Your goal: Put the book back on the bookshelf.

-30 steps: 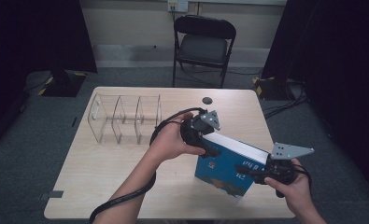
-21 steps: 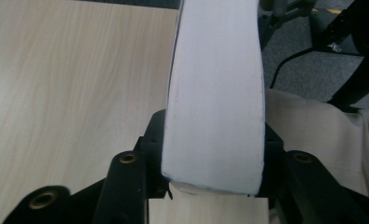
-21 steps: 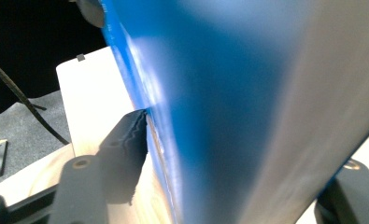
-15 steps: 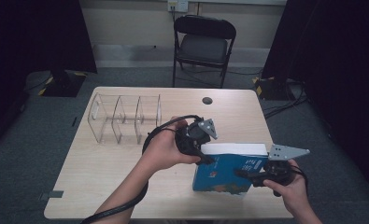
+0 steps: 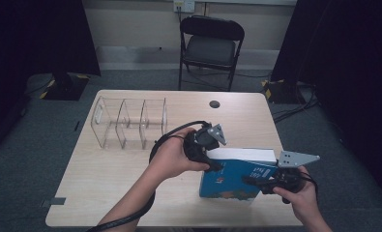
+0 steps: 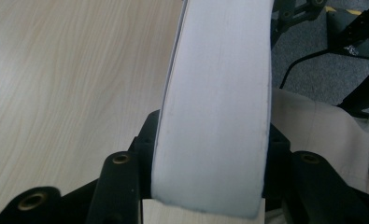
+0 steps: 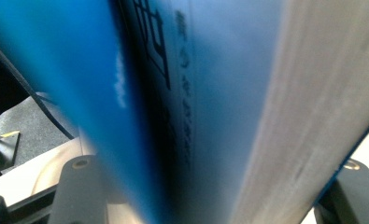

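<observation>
Blue book [image 5: 237, 180] w/ white page block stands on edge on the counter [image 5: 106, 174], betw. both claws: left claw [image 5: 213, 166] grips the pages, just eased a bit; right claw [image 5: 249, 181] clamps the cover, just tightened.

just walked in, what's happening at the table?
A person is standing a blue book on edge near the table's front right corner, one gripper at each end. The left gripper straddles the white page block, and the right gripper is at the cover side. A clear divided rack sits apart at the back left.
</observation>
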A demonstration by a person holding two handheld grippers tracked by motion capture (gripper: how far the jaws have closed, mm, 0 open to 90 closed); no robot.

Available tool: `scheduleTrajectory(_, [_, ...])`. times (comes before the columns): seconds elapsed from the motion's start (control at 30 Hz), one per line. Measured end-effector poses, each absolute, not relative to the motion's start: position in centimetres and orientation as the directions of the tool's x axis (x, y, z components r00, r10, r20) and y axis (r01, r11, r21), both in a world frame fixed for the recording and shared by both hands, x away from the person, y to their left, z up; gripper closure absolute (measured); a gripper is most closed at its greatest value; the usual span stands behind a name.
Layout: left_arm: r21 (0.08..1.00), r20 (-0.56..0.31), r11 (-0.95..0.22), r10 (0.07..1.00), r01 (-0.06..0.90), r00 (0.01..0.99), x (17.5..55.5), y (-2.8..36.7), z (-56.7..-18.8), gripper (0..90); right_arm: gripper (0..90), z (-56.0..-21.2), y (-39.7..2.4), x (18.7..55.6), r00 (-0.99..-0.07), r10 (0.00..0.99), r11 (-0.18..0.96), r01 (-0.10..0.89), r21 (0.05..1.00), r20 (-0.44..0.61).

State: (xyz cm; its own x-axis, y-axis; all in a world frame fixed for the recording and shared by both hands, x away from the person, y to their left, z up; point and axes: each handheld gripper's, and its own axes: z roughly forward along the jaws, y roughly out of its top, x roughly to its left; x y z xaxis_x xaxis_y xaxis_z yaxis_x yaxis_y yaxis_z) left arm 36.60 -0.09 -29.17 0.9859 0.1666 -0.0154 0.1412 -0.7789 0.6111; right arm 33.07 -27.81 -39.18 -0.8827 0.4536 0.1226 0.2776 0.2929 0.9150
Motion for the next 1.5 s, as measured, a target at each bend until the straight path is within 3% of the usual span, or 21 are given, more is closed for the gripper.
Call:
scheduleTrajectory(0.57, [0.6,-0.02,-0.795,0.102,0.094,0.995,36.9,-1.6,-30.5,53.1,32.1,-39.6,-28.1,32.7,-0.879,0.463,0.314,0.287,0.905,0.118])
scheduleTrajectory(0.7, [0.606,-0.029,-0.788,0.11,0.105,0.994,37.0,-1.7,-30.8,51.8,32.1,-39.6,-28.2,32.7,-0.878,0.464,0.313,0.289,0.905,0.12])
scheduleTrajectory(0.87, [0.567,-0.103,-0.805,0.141,0.175,0.985,37.1,-2.0,-30.7,55.2,31.4,-39.6,-28.1,32.7,-0.879,0.46,0.316,0.294,0.902,0.126])
scheduleTrajectory(1.0, [0.556,-0.095,-0.814,0.138,0.167,0.986,37.1,-2.1,-30.6,55.2,31.4,-39.6,-28.1,32.7,-0.88,0.46,0.318,0.291,0.902,0.122])
scheduleTrajectory(1.27, [0.568,-0.061,-0.81,0.135,0.145,0.989,37.1,-2.1,-30.6,46.1,31.7,-39.7,-28.1,32.7,-0.881,0.458,0.317,0.288,0.903,0.12])
scheduleTrajectory(1.5, [0.567,-0.061,-0.813,0.119,0.132,0.991,37.1,-2.1,-30.7,51.2,31.7,-39.9,-27.9,32.7,-0.883,0.454,0.319,0.29,0.902,0.123])
